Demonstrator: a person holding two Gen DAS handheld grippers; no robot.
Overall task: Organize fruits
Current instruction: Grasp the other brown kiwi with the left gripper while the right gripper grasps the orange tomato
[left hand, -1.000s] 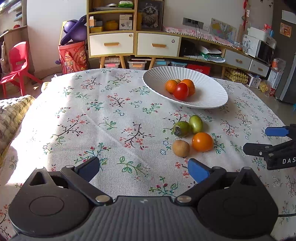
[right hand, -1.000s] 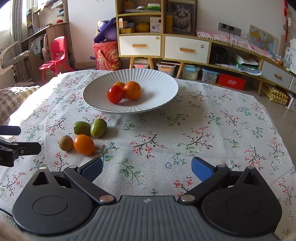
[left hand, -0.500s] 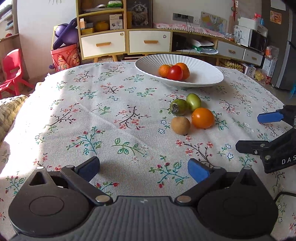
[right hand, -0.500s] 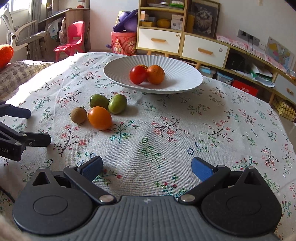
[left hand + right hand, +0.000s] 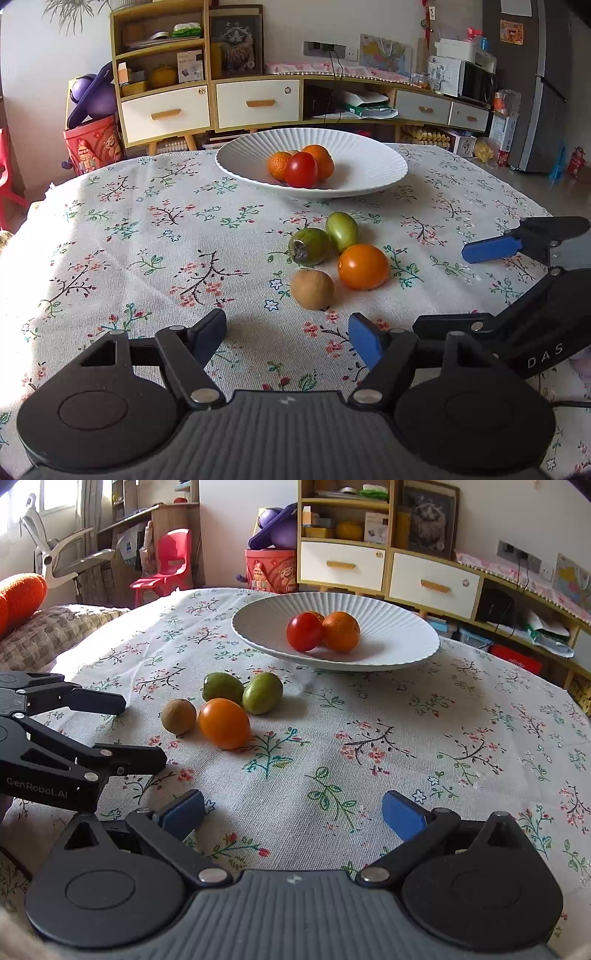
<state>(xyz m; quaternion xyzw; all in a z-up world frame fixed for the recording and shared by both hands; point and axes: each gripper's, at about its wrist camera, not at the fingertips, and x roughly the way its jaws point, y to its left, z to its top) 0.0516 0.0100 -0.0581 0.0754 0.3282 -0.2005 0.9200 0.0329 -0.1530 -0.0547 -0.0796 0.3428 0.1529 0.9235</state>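
We take the white ribbed bowl [image 5: 369, 168] as our landmark and sweep from the left. Over on the left, our left hand-held gripper [image 5: 288, 334] hangs low over the flowered cloth of the bench [image 5: 129, 240], its blue pads spread wide with nothing between them.

Now the loose fruit, a tight cluster of four on the cloth just in front of the bowl. Nearest us and to the left sits a small round brown fruit [image 5: 312, 289] with a dull, matte skin. Behind it, closer to the bowl, we see a dark green fruit [image 5: 308, 246] with its dried calyx turned toward us, touching a lighter, glossy green fruit [image 5: 342, 231] on its right. At the right of the cluster lies a smooth, shiny orange fruit [image 5: 364, 266], the largest of the four, just beside the brown one.

Inside the bowl, a glossy red tomato [image 5: 301, 170] sits at the front, with a small mandarin [image 5: 279, 165] to its left and a bigger orange [image 5: 320, 159] behind and to its right, all bunched left of the bowl's middle.

Further right, well out from the cluster, our right hand-held gripper [image 5: 293, 814] also stands wide open and holds nothing; from the left view one blue pad [image 5: 489, 248] points in toward the fruit.
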